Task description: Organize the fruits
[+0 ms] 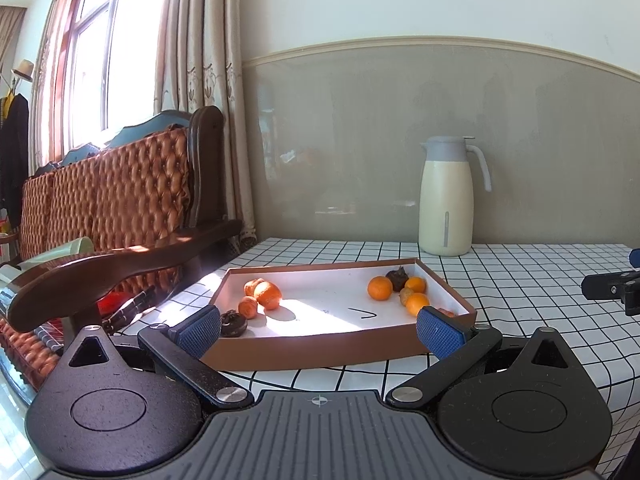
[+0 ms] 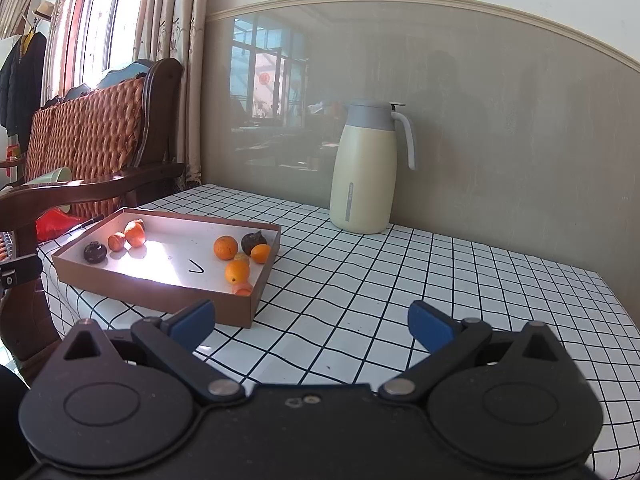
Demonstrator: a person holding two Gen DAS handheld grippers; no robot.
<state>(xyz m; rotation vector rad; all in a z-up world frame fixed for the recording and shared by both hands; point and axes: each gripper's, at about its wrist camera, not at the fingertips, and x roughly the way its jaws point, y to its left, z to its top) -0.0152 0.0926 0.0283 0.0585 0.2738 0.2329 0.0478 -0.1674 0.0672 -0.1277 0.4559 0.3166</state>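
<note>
A shallow brown tray (image 2: 240,318) is parked on the checkered tablecloth (image 2: 400,300), fruit split into two clusters. On its left end, three orange fruits (image 1: 267,294) and one dark fruit (image 1: 233,323) can be counted — on its right end, four orange ones (image 2: 225,247), a second dark one (image 2: 253,242), and maybe a reddish scrap (image 2: 242,289). Both the left gripper (image 1: 320,326) and right gripper (image 2: 312,326) are held wide apart, nothing grasped. One cream thermos jug (image 2: 366,168) is set well behind.

Home living room, curtains (image 1: 200,40), cushioned wooden sofa (image 1: 120,192)
</note>
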